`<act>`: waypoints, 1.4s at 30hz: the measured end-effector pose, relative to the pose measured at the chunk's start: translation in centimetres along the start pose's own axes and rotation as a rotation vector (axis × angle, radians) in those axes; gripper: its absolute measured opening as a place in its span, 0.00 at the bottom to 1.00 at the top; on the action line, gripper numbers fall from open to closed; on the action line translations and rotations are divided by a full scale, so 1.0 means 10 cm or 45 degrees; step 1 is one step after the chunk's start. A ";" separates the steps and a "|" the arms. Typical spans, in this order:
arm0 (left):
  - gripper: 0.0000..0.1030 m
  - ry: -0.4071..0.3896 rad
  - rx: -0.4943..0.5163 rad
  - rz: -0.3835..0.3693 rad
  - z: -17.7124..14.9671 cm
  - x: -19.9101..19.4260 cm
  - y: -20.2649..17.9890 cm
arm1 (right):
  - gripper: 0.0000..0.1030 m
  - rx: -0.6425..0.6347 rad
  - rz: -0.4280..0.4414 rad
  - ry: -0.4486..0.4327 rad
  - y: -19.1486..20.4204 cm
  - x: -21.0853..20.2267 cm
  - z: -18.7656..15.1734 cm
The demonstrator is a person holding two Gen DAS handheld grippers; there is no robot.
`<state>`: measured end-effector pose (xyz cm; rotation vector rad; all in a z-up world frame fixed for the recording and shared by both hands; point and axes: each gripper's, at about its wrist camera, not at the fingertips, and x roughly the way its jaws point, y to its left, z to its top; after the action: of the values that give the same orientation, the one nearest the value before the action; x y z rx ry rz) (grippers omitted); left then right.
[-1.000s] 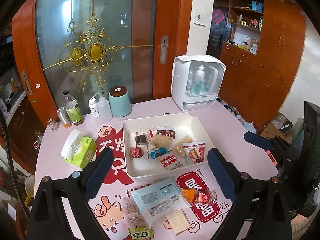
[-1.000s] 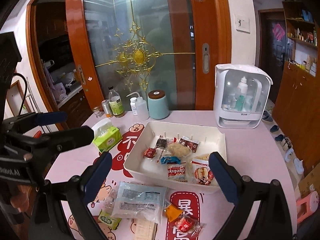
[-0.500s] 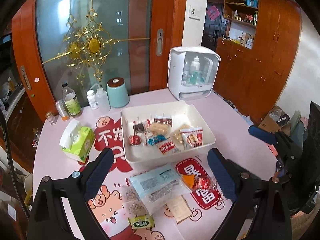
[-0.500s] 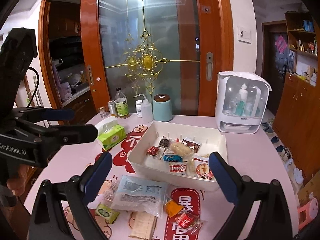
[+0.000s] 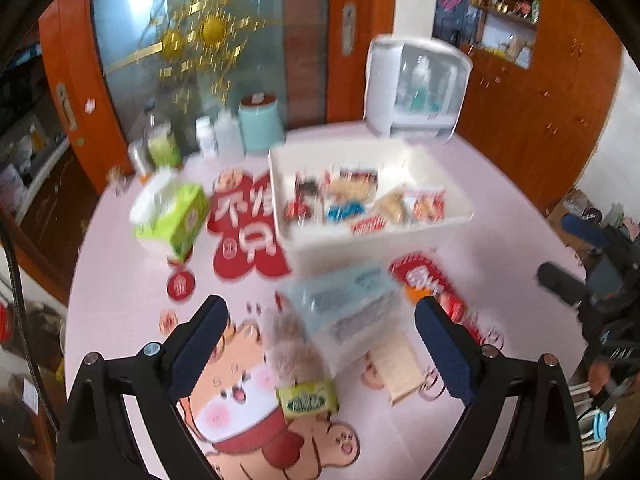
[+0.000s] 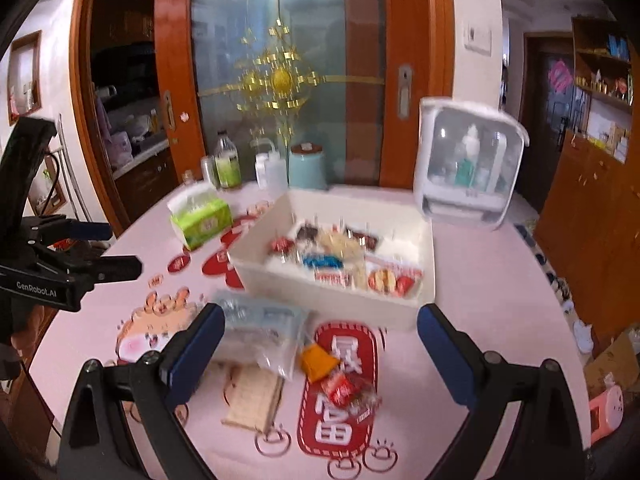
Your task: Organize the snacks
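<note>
In front of me the white rectangular plastic tray (image 6: 332,304) sits near the middle of the pink round table (image 6: 480,292), and it holds a loose layer of small wrapped snacks: a blue packet (image 6: 322,261), a red-and-white cookie packet (image 6: 394,278), a pale puffy pastry (image 6: 340,242) and some dark and red wrappers toward its back wall; motion blur keeps me from reading any labels. Outside the tray, on its near side, more snacks lie on the table: a large clear plastic bag with a pale blue label (image 5: 346,306), a small orange packet (image 6: 316,362) touching a red crinkly wrapper (image 6: 346,392), a tan flat biscuit pack (image 6: 254,398) and a green-and-yellow packet (image 5: 307,400). My left gripper (image 5: 320,344) hovers over these loose packs with its jaws spread wide and nothing between them; my right gripper (image 6: 320,356) hangs above the same cluster, equally spread and empty. To the left of the tray stands a green tissue box (image 6: 202,220). Behind it, by the door, are a mint cylindrical canister with a brown lid (image 6: 306,166), white bottles (image 6: 272,170) and a clear bottle with a green label (image 6: 227,164). A white cabinet with a clear front (image 6: 466,168) stands at the back right, with bottles inside.
</note>
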<state>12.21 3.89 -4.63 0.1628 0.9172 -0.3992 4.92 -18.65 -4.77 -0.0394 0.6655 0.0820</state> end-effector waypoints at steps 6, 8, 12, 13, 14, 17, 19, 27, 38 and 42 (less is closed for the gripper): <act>0.92 0.149 -0.094 0.021 -0.39 0.38 0.21 | 0.92 0.146 0.032 0.169 -0.29 0.29 -0.44; 0.92 0.196 -0.128 0.014 -0.51 0.50 0.26 | 0.89 0.180 0.025 0.226 -0.35 0.38 -0.59; 0.92 0.302 -0.188 -0.002 -0.78 0.78 0.32 | 0.82 0.204 0.009 0.346 -0.40 0.60 -0.86; 0.92 0.322 -0.201 -0.006 -0.84 0.83 0.33 | 0.82 0.189 -0.003 0.369 -0.38 0.65 -0.93; 0.92 0.342 -0.213 -0.011 -0.89 0.90 0.34 | 0.82 0.178 -0.012 0.382 -0.37 0.69 -0.96; 0.92 0.404 -0.258 -0.012 -1.03 1.09 0.36 | 0.82 0.166 -0.011 0.414 -0.36 0.82 -1.05; 0.92 0.435 -0.280 -0.007 -1.10 1.20 0.37 | 0.82 0.136 -0.029 0.424 -0.33 0.92 -1.06; 0.92 0.487 -0.309 0.032 -1.21 1.47 0.30 | 0.82 -0.082 -0.092 0.441 -0.23 1.36 -0.96; 0.89 0.503 -0.312 0.102 -1.24 1.67 0.19 | 0.67 -0.131 0.045 0.529 -0.30 1.69 -1.02; 0.81 0.495 -0.306 0.136 -1.20 1.68 0.15 | 0.59 -0.071 0.079 0.526 -0.35 1.66 -1.03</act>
<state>13.03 4.45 -25.28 0.0684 1.3246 -0.1559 11.91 -21.74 -23.05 -0.0911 1.0778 0.1545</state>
